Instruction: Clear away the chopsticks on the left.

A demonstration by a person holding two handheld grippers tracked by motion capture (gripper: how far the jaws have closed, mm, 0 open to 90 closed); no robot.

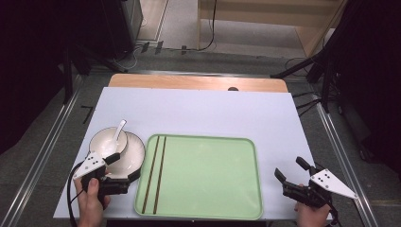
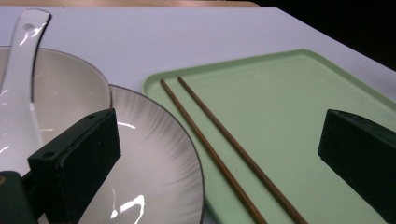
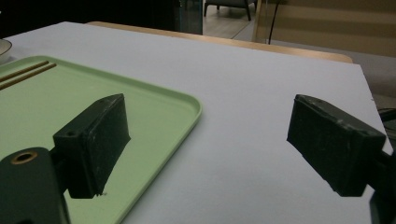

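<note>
So the left tool (image 1: 124, 171) sits spread wide and empty right at the near rim of the plate (image 1: 135, 156), which has a bowl (image 1: 108, 141) and spoon (image 1: 117, 131) on it just ahead, and the green tray (image 1: 208, 175) with two chopsticks (image 1: 155, 172) lies just off its right jaw. Looks like the plate is about to be grabbed, so the next move needs one jaw slid under that thin rim before pinching. Right tool (image 1: 289, 174) is also released and holding nothing, past the tray's far edge, with plenty of bare surface (image 1: 213, 111) ahead.
</note>
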